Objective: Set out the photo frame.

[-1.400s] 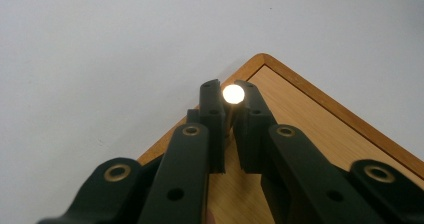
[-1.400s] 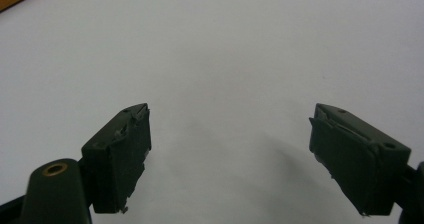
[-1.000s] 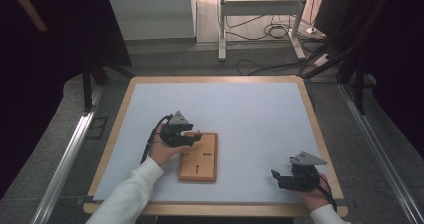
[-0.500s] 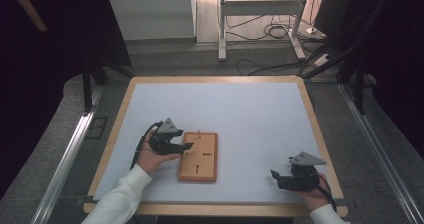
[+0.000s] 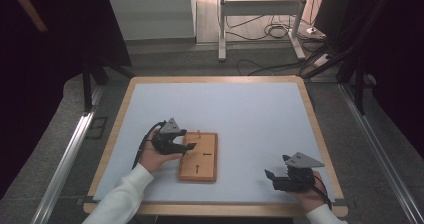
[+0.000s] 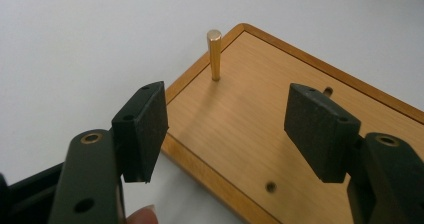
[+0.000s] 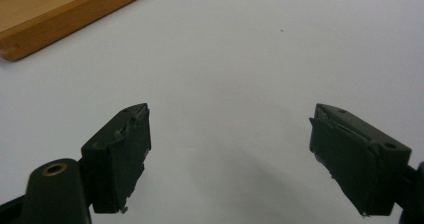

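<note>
The left gripper (image 5: 186, 147) hovers with jaws wide over the near-left edge of the flat rectangular wooden board (image 5: 205, 165), probably aligned toward the upright brass peg (image 6: 214, 54) in its corner, while the right gripper (image 5: 272, 178), also wide and empty, rests apart on the white table mat (image 5: 250, 114).

Left gripper (image 5: 184, 146) sits left of centre in the high view, jaws wide apart, held by the left hand (image 5: 152, 156) (white sleeve entering from the bottom edge). Right gripper (image 5: 272, 178) is at lower right, jaws also spread wide, pointing left, right hand (image 5: 310, 191) behind it.
</note>
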Demonstrator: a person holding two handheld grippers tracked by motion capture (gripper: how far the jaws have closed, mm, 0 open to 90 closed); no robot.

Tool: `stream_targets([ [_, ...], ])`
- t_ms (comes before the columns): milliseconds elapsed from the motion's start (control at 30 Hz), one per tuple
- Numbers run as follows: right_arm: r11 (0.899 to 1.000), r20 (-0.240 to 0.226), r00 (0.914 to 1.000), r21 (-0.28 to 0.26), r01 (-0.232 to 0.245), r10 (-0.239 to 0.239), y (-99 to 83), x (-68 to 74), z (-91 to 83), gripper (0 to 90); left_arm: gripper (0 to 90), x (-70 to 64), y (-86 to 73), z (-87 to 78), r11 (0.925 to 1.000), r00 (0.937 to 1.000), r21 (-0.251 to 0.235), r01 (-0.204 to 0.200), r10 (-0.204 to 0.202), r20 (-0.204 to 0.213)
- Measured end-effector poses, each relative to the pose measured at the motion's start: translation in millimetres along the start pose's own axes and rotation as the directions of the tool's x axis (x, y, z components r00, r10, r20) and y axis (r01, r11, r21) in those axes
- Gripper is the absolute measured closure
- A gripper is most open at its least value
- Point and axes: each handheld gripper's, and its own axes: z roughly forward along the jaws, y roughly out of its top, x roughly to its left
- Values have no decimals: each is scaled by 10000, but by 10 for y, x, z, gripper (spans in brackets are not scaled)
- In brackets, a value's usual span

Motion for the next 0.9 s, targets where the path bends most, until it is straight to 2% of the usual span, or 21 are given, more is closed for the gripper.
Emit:
stream_targets([
  [167, 9999, -161, 9998, -9, 129, -130, 10, 40, 9, 172, 341, 26, 61, 83, 9997, 9997, -125, -202, 204, 118],
  [400, 9999, -224, 9996, 24, 144, -143, 27, 61, 26, 174, 353, 99, 102, 208, 10000, 10000, 83, 2, -3, 84],
  [600, 9997, -194, 9996, 49, 226, -225, 39, 91, 51, 175, 406, 125, 126, 289, 10000, 9997, 16, 31, -32, 245],
  [833, 9997, -153, 9996, 50, 230, -229, 38, 88, 53, 175, 479, 111, 139, 352, 9999, 9998, -60, -97, 98, 171],
  [867, 9997, -138, 9996, 26, 257, -257, 40, 96, 49, 177, 554, 111, 138, 357, 9998, 9997, -118, -149, 151, 205],
  [900, 9997, -138, 9996, 26, 257, -257, 40, 96, 49, 177, 554, 111, 137, 361, 9997, 9996, -160, -185, 188, 211],
])
